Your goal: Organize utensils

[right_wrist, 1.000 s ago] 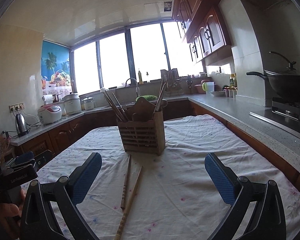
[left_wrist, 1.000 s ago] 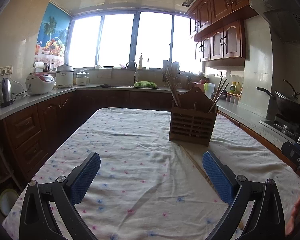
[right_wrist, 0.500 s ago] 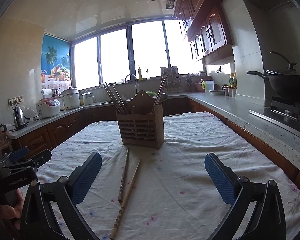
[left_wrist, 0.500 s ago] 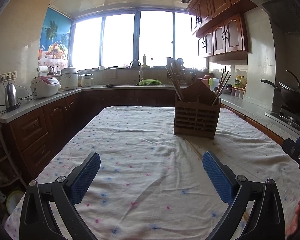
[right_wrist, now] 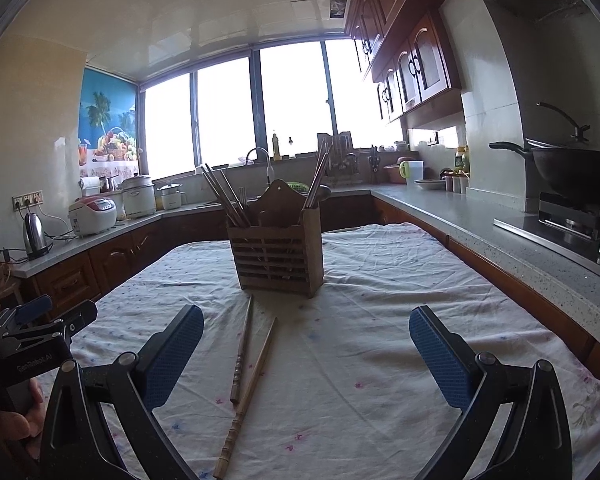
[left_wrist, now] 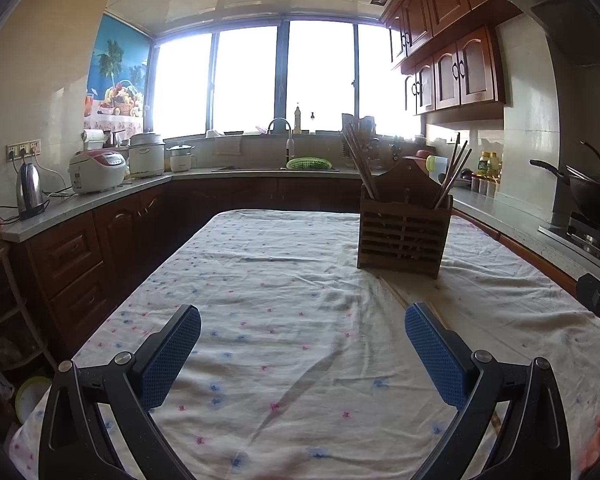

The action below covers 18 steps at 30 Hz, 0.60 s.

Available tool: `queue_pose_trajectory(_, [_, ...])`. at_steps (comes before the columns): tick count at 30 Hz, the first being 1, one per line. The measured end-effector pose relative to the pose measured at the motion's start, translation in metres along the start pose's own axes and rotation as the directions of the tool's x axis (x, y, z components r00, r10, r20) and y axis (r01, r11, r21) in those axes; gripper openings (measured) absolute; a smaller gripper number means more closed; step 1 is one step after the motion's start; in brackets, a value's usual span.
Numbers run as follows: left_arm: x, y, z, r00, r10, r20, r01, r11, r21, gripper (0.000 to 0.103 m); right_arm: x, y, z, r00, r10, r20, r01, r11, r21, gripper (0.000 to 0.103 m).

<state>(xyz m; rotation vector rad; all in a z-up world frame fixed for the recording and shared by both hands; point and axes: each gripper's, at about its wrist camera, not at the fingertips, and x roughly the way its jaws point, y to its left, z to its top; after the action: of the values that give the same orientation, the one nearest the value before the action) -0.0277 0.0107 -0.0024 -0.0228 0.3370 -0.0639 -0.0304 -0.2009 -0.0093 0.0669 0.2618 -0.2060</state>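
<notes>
1. Both tongs are spread wide and hold nothing: my left tongs (left_wrist: pixel 302 334) hang over bare cloth, my right tongs (right_wrist: pixel 306 336) hang just above the two loose chopsticks (right_wrist: pixel 242 364), which lie on the desk (right_wrist: pixel 400 320) a little in front of the wooden holder (right_wrist: pixel 278 258).

2. Main risk, as I judge it – the chopsticks are thin, round and slightly splayed, tips toward the holder. A pinch on one may roll it aside or catch both at once, crossed.

3. The tablecloth (left_wrist: pixel 260 288) is soft, creased and loose on the desk. If I come down too low the blue pads (right_wrist: pixel 176 354) could snag a fold and drag the cloth, and the holder with it.

4. The holder is a slatted box with a peaked back board, already carrying leaning chopsticks in the left and right compartments. Its openings look narrow; a stick entering at a tilt could strike the rim or knock those standing inside.

5. The holder looks light, so a hard poke may tip or slide it.

6. The loose sticks have turned, ribbed handle ends – better grip there, but holding that end leaves a long free length to swing.

7. From the left view the sticks are mostly hidden behind the right pad, so I would not trust that camera for aiming.
</notes>
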Motion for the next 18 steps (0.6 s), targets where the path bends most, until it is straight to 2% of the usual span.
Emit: queue_pose_trajectory(18, [0.0003, 0.0014, -0.0046, 1.000, 0.011, 0.019, -0.011, 1.000, 0.019, 0.102, -0.0028, -0.0044, 0.0015, 1.000, -0.011, 0.016, 0.011, 1.000, 0.003, 0.103])
